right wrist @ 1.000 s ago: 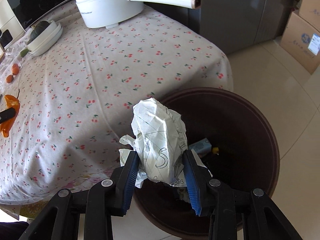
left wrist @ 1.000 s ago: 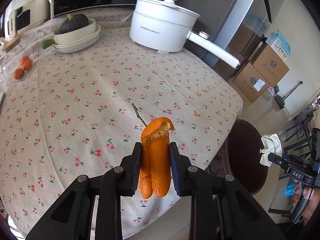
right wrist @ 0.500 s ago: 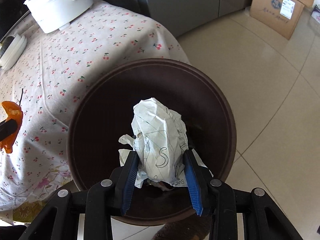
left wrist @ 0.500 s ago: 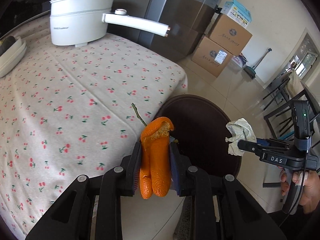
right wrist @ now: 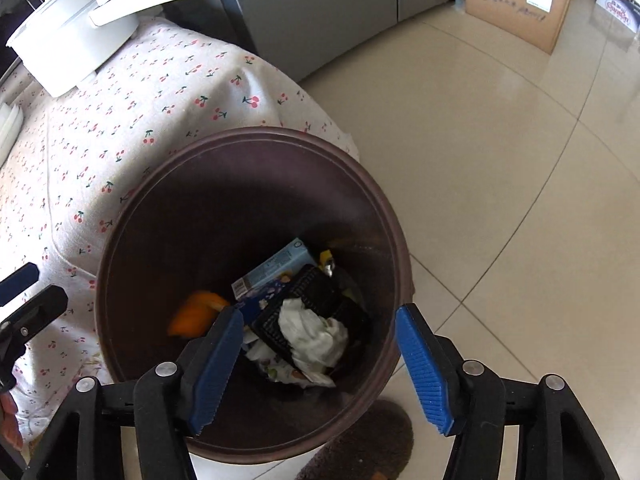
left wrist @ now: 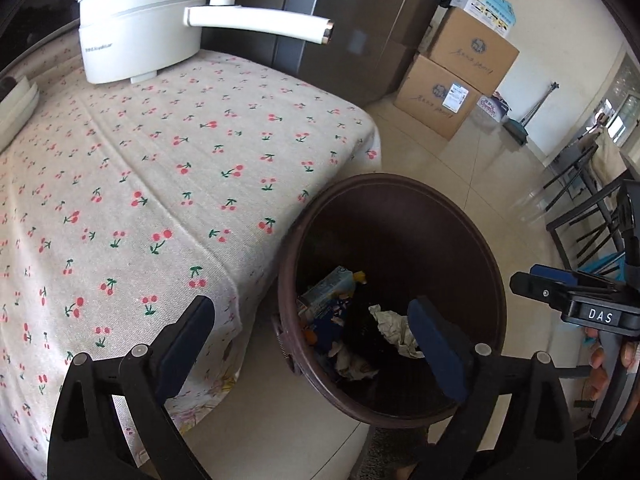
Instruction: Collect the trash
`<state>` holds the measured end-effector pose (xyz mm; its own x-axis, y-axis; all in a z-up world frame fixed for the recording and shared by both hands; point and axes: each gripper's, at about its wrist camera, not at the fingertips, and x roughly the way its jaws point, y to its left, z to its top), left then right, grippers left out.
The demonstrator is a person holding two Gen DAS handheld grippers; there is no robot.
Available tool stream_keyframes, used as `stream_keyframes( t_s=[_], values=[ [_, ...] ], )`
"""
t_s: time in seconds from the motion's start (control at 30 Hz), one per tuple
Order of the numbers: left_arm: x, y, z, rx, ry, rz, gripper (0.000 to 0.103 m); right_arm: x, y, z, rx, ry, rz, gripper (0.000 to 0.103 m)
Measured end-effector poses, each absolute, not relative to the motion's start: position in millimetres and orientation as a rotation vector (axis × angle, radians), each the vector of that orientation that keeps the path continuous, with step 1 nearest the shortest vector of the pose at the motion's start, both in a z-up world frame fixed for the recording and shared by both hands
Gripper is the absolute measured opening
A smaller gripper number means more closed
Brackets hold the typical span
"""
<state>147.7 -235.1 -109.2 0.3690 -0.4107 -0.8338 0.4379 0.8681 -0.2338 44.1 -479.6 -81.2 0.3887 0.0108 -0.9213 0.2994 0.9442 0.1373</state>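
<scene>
Trash bin (right wrist: 256, 160) now holds both pieces — orange peel (right wrist: 196, 314) at 9 o'clock, crumpled paper (right wrist: 316, 336) centre; both jaws have just opened, empty, so this load is delivered.

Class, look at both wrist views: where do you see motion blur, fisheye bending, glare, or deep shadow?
Right wrist view: the orange peel inside the bin is smeared by motion blur, while the crumpled paper is sharp; the floor tile lines curve from the fisheye lens, and there is glare on the floor at upper right. Left wrist view: the bin's interior is in deep shadow, and the corners are vignetted black.
</scene>
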Motion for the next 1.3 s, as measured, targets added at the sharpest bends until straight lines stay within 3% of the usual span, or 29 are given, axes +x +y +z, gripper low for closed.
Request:
stream_keyframes(
  t_s=[0.47,0.63,0.87,1.3],
  values=[
    [113.0,-157.9,-56.5,0.054,0.955,-0.329,0.098,49.7,-417.2,-49.4,0.218,1.082,-0.051,0.09],
    [85.9,-114.0,-28.8,0.052,0.845,-0.199,0.098,41.0,-372.3,-22.1,0.128,0.98,-0.036,0.102],
    [38.8,-58.4,-16.5,-0.04,0.777,-0.079,0.099,6.3,-303.5,12.9,0.013,0.741,-0.003,0.102],
    [-2.8,-26.3,-3.6,-0.012,0.636,0.031,0.102,-26.9,-248.3,9.3,-0.085,0.556,0.043,0.102]
  ],
)
